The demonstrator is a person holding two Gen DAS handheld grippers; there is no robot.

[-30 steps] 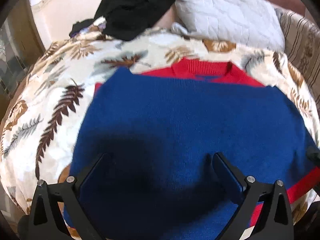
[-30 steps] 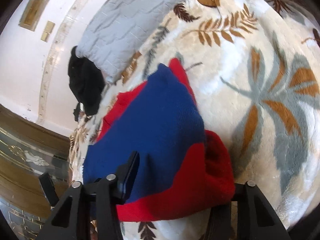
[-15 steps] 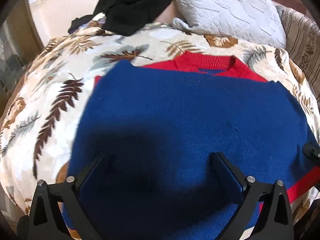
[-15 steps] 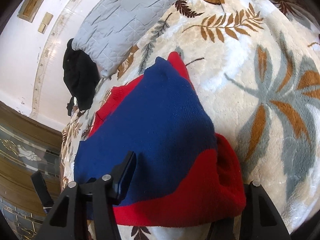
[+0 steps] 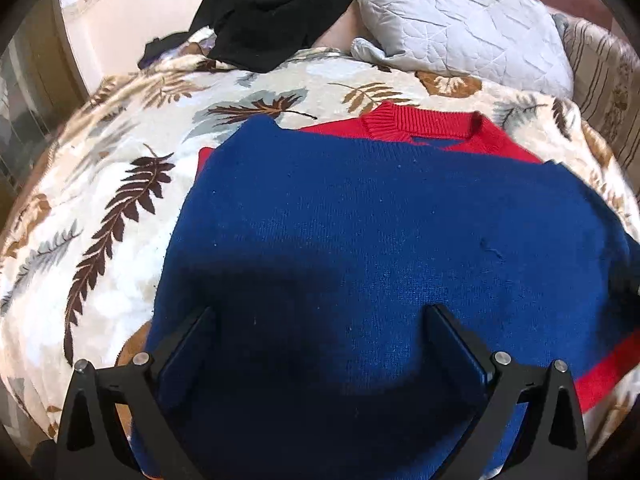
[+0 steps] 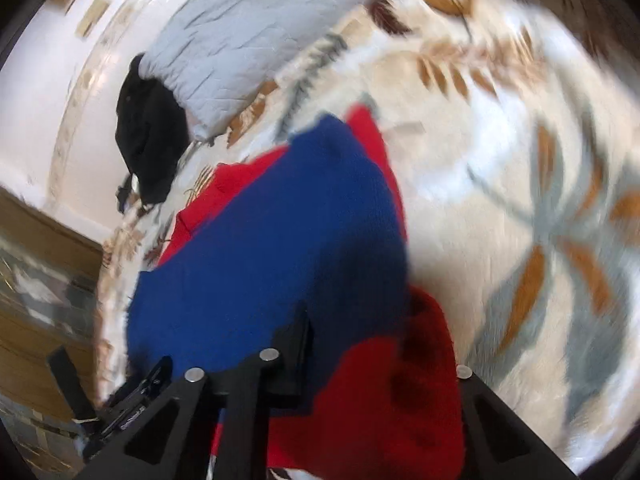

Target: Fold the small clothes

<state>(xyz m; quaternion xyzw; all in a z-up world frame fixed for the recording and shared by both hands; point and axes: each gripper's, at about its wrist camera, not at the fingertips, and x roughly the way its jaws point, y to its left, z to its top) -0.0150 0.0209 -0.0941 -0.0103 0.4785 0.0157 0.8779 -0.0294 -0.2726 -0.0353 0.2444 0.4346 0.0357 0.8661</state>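
Note:
A small blue sweater [image 5: 380, 232] with a red collar and red bands lies folded on a leaf-patterned blanket [image 5: 100, 200]. My left gripper [image 5: 320, 328] is open, its jaws spread wide just above the sweater's near blue part, holding nothing. In the right wrist view the same sweater [image 6: 288, 232] shows, with its bunched red hem or cuff [image 6: 392, 392] between the jaws of my right gripper [image 6: 380, 344]. The right jaws stand wide and do not pinch the cloth. That view is blurred.
A grey quilted pillow [image 5: 460, 24] and a pile of black clothes [image 5: 272, 8] lie at the bed's far side. A striped cushion [image 5: 604, 80] sits at the right. The left gripper's body [image 6: 120, 412] shows low left in the right wrist view.
The left gripper has drawn back slightly over the sweater, so more of the far bed shows. The right gripper has swung and moved closer over the sweater's red end; its view is now blurred.

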